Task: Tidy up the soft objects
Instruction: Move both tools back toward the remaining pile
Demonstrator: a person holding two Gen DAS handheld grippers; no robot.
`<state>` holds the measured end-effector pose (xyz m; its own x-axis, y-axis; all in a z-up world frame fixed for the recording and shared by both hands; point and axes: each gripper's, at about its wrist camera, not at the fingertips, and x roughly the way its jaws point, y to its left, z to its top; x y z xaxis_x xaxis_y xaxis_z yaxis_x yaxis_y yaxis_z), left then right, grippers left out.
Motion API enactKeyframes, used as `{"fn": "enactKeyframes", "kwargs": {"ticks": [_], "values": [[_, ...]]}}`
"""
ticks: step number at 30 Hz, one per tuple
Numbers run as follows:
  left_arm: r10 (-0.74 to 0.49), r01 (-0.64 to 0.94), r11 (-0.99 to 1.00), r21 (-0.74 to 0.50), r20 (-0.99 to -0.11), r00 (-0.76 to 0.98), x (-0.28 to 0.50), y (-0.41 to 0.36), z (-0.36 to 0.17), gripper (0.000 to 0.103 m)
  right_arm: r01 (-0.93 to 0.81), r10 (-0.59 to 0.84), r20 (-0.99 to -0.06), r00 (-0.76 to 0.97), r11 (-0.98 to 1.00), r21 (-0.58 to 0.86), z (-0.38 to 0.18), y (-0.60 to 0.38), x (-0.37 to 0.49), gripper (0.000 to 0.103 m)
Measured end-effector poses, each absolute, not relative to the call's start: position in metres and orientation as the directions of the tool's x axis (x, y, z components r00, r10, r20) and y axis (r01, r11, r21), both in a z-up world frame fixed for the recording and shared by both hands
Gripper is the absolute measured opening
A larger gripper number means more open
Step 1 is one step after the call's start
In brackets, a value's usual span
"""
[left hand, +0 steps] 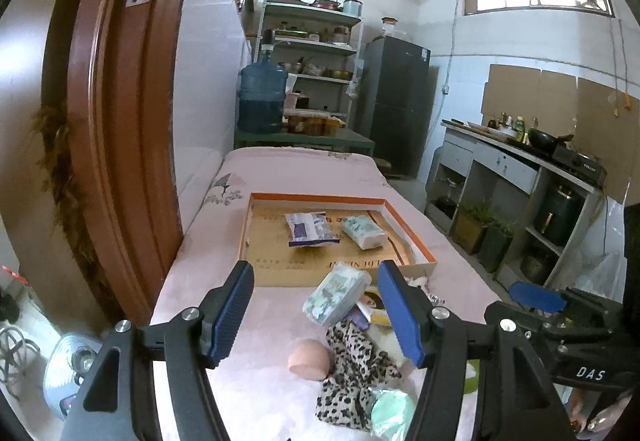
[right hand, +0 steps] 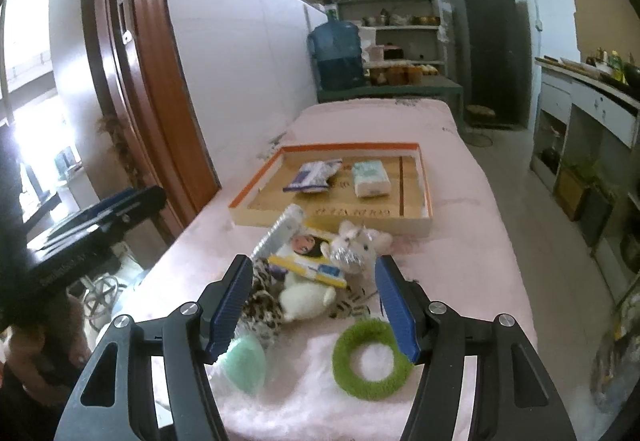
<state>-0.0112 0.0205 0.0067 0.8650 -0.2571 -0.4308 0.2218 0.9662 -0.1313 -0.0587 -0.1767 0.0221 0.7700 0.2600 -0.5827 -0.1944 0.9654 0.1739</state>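
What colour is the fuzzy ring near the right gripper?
Green; the fuzzy ring shows best in the right wrist view.

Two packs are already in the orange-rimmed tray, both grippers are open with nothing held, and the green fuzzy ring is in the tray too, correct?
Not quite. The green fuzzy ring is not in the tray; the right wrist view shows it on the pink cover, near the right gripper. The rest holds: two packs in the tray, and both the right and left gripper with jaws open and empty.

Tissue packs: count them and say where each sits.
2 visible: one in the tray, right side; one tilted on the pile before the tray. More may hide under the pile.
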Motion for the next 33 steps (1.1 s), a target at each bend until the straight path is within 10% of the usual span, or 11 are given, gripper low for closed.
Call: {"fn": "enactKeyframes", "kwargs": {"ticks": [33], "values": [[-0.268,0.228,0.963,-0.144,-0.583,0.767,-0.003,0.009,-0.062,0.064,-0.174,0.248,-0.701,0.669,0.969,0.176,-0.044,-0.173,-0.055,0.065]]}}
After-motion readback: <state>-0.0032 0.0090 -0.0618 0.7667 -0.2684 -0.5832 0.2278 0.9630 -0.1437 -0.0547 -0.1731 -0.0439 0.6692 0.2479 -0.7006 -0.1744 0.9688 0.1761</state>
